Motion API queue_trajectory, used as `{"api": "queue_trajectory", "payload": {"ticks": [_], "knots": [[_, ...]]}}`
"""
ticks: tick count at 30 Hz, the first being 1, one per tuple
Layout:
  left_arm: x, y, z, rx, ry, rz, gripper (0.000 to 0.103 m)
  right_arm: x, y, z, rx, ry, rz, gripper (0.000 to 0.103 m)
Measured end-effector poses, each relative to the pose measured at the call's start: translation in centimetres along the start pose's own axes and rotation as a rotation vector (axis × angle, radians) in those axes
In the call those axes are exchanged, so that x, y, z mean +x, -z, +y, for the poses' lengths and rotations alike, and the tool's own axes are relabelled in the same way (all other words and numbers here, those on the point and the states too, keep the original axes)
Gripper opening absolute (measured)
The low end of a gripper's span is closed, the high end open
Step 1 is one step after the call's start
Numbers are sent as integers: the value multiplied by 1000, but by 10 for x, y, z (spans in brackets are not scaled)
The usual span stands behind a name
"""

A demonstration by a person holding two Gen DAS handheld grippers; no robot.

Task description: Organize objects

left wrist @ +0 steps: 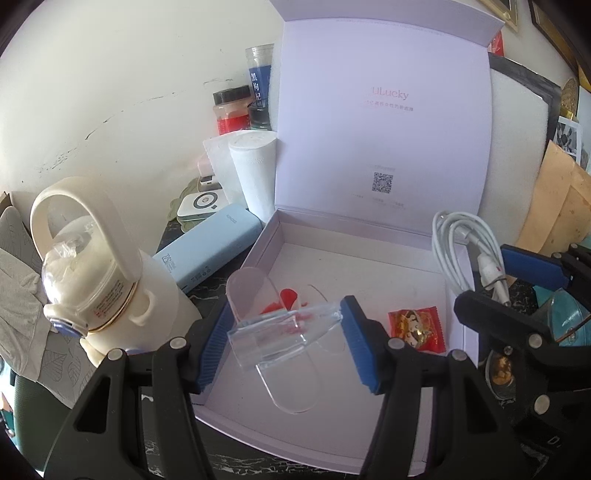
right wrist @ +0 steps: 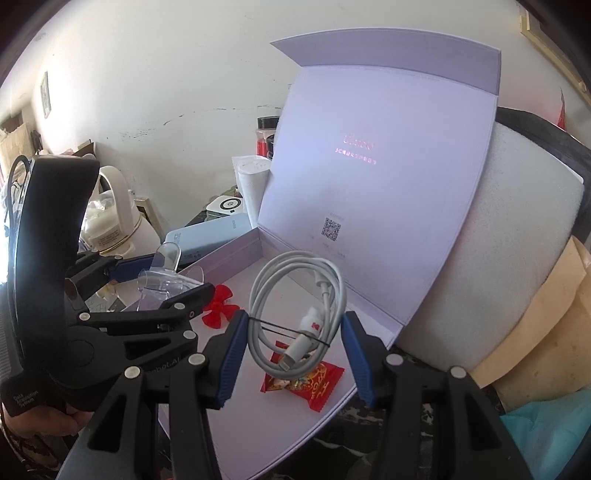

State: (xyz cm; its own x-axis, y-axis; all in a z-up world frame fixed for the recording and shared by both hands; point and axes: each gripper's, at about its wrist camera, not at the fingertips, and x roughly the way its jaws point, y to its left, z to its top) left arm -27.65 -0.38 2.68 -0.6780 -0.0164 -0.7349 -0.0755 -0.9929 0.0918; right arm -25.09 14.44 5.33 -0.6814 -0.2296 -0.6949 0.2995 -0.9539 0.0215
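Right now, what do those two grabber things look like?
Both the left gripper and the right gripper are black plastic frames with cut-out holes and round silver bolts. Their jaws wear ribbed blue pads. The left gripper's black handle has small white writing on it.

Off-white wall (left wrist: 122,92), scuffed and cracked; dark marbled tabletop (left wrist: 207,295); gilt picture frame (left wrist: 511,13) upper right; small frame (right wrist: 45,94) far left; bright daylight.
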Motion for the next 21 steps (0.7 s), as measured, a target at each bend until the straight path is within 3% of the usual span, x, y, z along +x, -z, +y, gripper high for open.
{"api": "queue_trajectory", "payload": {"ticks": [8, 21], "knots": [[25, -12, 5, 30, -14, 9, 58, 24, -14, -1, -4, 31, 29, 52], [60, -12, 3, 27, 47, 77, 58, 43, -14, 0, -31, 45, 72, 53]]}}
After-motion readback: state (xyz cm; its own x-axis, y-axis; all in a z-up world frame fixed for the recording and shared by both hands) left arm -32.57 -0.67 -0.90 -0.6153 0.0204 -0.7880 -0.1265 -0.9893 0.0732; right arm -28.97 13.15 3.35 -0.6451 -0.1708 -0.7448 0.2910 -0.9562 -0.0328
